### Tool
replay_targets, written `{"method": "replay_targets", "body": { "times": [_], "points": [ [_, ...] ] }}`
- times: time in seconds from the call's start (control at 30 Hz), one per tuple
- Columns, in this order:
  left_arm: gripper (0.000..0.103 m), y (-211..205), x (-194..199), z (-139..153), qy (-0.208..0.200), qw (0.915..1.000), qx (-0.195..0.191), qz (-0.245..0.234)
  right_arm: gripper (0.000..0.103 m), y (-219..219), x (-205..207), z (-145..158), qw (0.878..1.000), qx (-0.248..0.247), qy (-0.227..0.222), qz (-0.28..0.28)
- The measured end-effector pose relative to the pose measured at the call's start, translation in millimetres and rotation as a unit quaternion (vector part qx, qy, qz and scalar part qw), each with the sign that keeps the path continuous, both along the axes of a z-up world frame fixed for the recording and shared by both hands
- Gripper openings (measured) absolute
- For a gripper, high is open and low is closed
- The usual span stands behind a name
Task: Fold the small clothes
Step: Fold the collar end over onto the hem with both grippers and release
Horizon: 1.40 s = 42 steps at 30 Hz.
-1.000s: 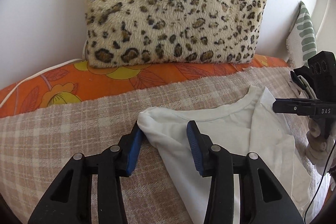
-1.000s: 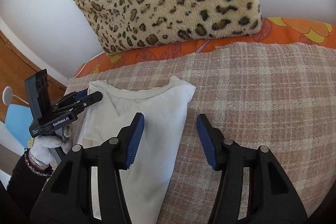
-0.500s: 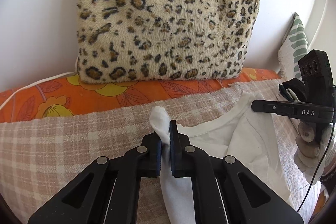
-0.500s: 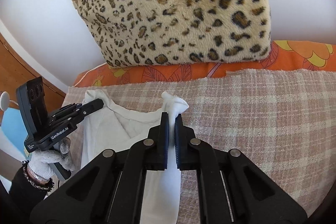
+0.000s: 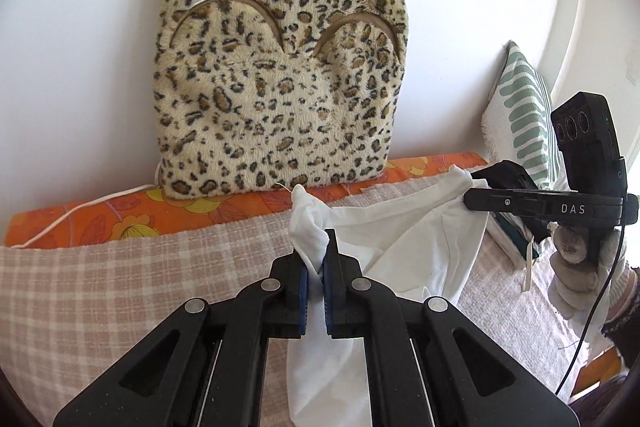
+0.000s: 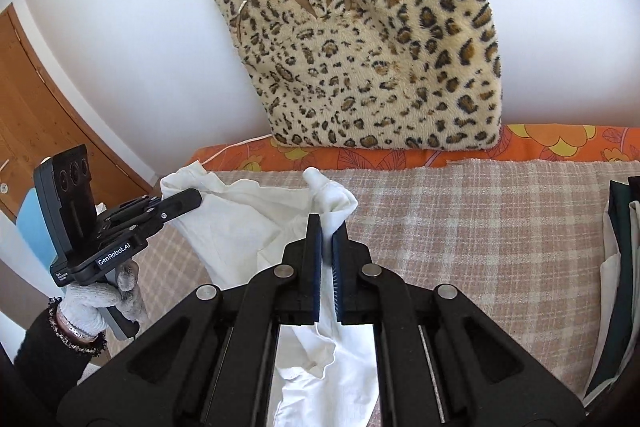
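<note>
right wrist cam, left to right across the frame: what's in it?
wooden door → left gripper → white garment → right gripper → leopard cushion → stacked clothes

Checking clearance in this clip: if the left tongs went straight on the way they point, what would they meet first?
Probably the leopard-print cushion against the wall. The left tongs, shut on the white shirt, point over the plaid blanket toward it; depth is unclear.
</note>
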<state>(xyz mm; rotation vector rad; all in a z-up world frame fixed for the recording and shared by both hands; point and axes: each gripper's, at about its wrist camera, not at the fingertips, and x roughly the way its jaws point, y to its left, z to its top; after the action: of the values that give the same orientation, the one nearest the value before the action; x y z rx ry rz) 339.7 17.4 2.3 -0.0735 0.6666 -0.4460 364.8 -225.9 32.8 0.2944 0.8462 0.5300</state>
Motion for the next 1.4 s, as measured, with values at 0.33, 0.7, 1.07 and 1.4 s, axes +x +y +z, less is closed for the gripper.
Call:
{"method": "replay_targets", "body": {
  "times": [0.33,0.7,1.07,1.4],
  "points": [
    [0.004,-4,-104,15,-0.007,0.9999,0.0,-0.011,0.006,5,-109,28,1.0,-0.005,-0.022,0.011],
    [0.004,-15,-215,-37,0.0,0.9987,0.023,-0.047,0.006,3,-235,-10,0.997,-0.041,-0.049,0.033],
    [0.009,-17,-263,-96,0.046,0.9922,0.079,-0.085,0.006,17,-296,-83,0.983,-0.165,-0.05,0.068],
    [0.024,15,-295,-70,0.025,0.9936,0.079,-0.077,0.022,-4,-326,-53,0.979,-0.163,-0.07,0.095]
  ]
}}
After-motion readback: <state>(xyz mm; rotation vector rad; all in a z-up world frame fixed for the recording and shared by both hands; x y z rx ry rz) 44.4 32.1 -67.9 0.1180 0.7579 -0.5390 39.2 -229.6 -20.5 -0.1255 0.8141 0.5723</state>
